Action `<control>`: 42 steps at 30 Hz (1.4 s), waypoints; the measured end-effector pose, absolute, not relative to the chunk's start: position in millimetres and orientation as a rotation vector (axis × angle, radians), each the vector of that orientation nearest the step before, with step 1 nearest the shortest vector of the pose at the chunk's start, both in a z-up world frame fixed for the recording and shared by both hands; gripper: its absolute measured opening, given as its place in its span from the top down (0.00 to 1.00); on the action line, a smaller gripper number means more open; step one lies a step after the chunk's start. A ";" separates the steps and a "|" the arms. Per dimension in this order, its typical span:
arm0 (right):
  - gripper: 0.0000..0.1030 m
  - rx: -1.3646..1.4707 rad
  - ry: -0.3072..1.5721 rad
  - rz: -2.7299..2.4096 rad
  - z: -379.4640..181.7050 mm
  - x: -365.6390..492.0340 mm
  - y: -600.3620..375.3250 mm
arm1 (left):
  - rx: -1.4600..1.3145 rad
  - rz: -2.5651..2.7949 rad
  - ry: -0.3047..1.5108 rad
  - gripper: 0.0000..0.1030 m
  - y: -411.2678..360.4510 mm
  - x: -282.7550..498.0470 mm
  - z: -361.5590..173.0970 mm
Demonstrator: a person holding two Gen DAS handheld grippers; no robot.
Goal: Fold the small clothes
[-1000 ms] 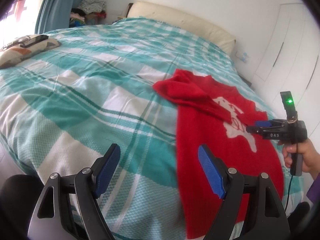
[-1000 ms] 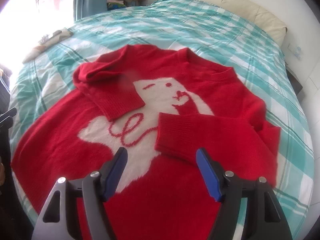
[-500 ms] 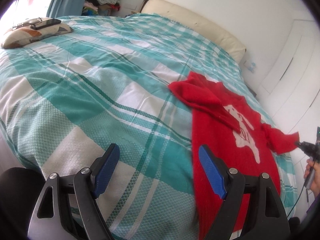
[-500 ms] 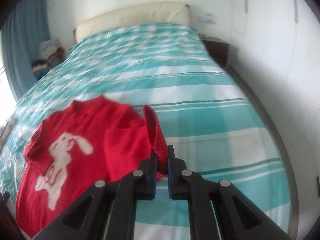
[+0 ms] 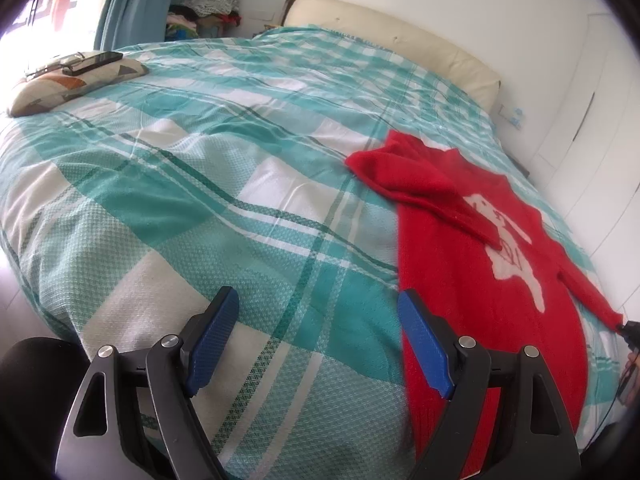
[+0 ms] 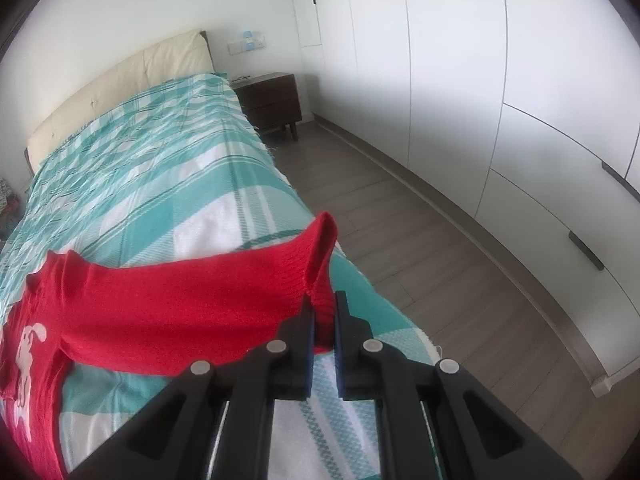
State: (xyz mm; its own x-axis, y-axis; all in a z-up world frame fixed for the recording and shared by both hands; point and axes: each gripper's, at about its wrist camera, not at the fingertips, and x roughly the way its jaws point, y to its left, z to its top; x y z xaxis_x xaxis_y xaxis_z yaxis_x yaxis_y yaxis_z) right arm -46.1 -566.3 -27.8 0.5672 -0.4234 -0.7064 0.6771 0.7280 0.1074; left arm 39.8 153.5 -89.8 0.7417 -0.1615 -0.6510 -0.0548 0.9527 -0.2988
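On the far left of the bed lies a patterned cushion (image 5: pixel 76 82) with a dark phone (image 5: pixel 94 62) on top, well apart from the work. The checked bedspread (image 5: pixel 208 184) covers the whole mattress. The left gripper (image 5: pixel 318 342) hangs over bare bedspread, its blue pads wide apart and nothing between them; its right pad is just beside the sweater's left edge.

The red sweater (image 5: pixel 476 280) lies flat on the right part of the bed, front side up, with a white rabbit picture (image 5: pixel 508 252) on the chest. Its long axis runs from the hem, which is near the foot of the bed, up to the neck, which points toward the cream headboard (image 5: pixel 396 36). The left sleeve (image 5: pixel 420 184) is folded in across the chest. The right sleeve (image 6: pixel 192 296) is stretched out sideways toward the bed's right edge, and the right gripper (image 6: pixel 323 320) is clamped on its cuff (image 6: pixel 322 264), with the jaws closed on the knit.

I judge the sweater as soft, light and stretchy knitwear. It will sag and drag, not slide as one piece, so pulling only one point may deform it. The ribbed cuff and the hem are thicker and give a safer hold; the shoulder seam is also a good place.
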 end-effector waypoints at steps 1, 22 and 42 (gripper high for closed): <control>0.93 0.408 0.713 -0.670 -33.0 -49.0 -569.5 | -0.306 -0.057 0.736 0.19 153.0 39.8 -89.9; 0.94 0.644 0.745 -0.633 -79.4 -52.0 -595.8 | -0.254 -0.038 0.742 0.19 145.9 39.0 -91.4; 0.35 0.356 0.435 -0.762 7.7 -122.7 -504.5 | 0.155 -0.427 0.580 0.07 74.7 63.7 70.1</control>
State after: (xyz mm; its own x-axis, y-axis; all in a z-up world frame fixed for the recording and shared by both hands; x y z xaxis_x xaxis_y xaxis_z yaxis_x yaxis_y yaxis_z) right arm -122.7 -504.5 7.7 0.6427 -0.5816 -0.4987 0.7252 0.6717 0.1513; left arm 63.7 74.7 70.1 0.7524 -0.3463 -0.5604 0.4320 0.9016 0.0228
